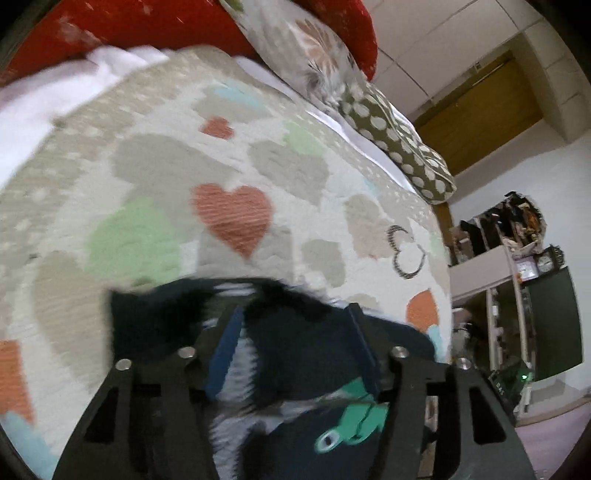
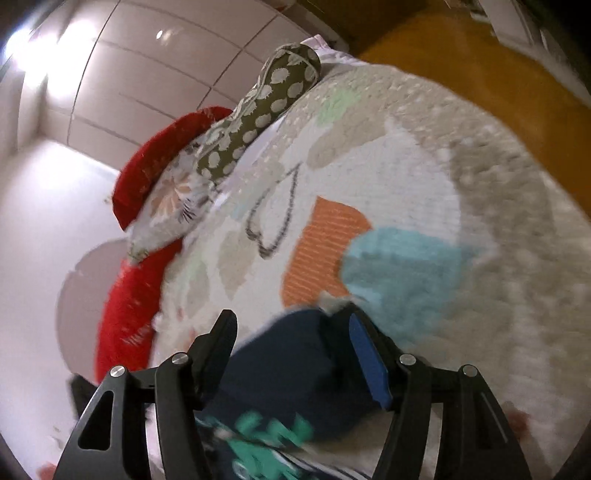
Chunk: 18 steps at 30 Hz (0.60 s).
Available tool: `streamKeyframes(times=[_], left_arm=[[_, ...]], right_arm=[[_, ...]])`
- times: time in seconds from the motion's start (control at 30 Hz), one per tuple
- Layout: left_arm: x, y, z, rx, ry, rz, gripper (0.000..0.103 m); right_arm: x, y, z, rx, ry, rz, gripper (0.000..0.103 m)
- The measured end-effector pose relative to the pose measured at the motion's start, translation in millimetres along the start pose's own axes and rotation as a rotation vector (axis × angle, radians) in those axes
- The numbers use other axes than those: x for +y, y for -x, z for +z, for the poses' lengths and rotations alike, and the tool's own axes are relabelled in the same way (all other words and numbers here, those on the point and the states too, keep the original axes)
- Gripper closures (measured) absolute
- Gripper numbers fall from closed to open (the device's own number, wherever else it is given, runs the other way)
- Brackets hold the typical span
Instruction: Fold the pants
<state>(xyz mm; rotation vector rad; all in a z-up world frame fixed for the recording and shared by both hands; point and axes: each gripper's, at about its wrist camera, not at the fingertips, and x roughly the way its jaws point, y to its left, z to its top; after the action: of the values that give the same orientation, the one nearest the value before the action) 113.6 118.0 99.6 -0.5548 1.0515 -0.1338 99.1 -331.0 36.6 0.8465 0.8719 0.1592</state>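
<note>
The pants (image 1: 295,354) are dark navy with a green print and white stripes, bunched on a heart-patterned bedspread (image 1: 229,177). My left gripper (image 1: 293,314) is open, its blue-padded fingers (image 1: 225,354) straddling a fold of the navy cloth at the bottom of the left wrist view. In the right wrist view the same navy pants (image 2: 284,369) lie between the fingers of my right gripper (image 2: 291,321), which is open, the blue pad (image 2: 369,362) on the right side of the cloth. Both views are motion-blurred.
Pillows lie at the head of the bed: a red one (image 1: 177,22), a floral one (image 1: 303,48) and an olive polka-dot one (image 1: 399,140). A white cloth (image 1: 55,99) lies at the far left. Shelves with clutter (image 1: 509,251) stand beyond the bed's edge.
</note>
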Motion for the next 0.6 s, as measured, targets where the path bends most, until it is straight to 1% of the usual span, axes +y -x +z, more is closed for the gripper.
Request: streamKeyframes(times=[0.1,0.13,0.17,0.27,0.3,0.33,0.37,0.43,0.47,0.5,0.53,0.57,0.6], left_arm=[[12,24,-24,-0.020,-0.028,0.065,0.043],[15,29,-33,-0.025,-0.049,0.085,0.042],[18,33,-43,-0.025,-0.072,0.120,0.040],[33,32,-75,-0.029,-0.128,0.279,0.039],[41,29,-84,-0.021,-0.132,0.315,0.037],[47,26,-91,-0.004,-0.131,0.326,0.036],[54,18,-102,0.039,-0.128,0.312,0.036],[59,6,-114,0.099,-0.135,0.285,0.034],[58,1,-118,0.109,-0.154,0.296,0.034],[53,-3,-123,0.094,-0.197,0.336,0.038],[47,-5,-125,0.077,-0.238,0.368,0.047],[41,-7,-126,0.074,-0.267,0.393,0.063],[38,-5,-125,0.078,-0.263,0.387,0.068]], right_arm=[[1,17,-26,0.020,0.076,-0.045,0.035],[2,22,-33,0.013,0.094,-0.045,0.035],[5,33,-49,-0.005,0.133,-0.046,0.035],[14,52,-84,-0.016,0.219,-0.070,0.035],[16,56,-96,-0.017,0.239,-0.083,0.035],[16,58,-103,-0.021,0.249,-0.095,0.035],[14,62,-111,-0.032,0.255,-0.118,0.035],[7,69,-122,-0.062,0.255,-0.182,0.035],[3,73,-125,-0.072,0.250,-0.200,0.035],[1,76,-128,-0.079,0.246,-0.201,0.035],[-1,78,-129,-0.081,0.248,-0.200,0.035],[-1,79,-131,-0.080,0.259,-0.211,0.036],[2,78,-133,-0.078,0.277,-0.226,0.038]])
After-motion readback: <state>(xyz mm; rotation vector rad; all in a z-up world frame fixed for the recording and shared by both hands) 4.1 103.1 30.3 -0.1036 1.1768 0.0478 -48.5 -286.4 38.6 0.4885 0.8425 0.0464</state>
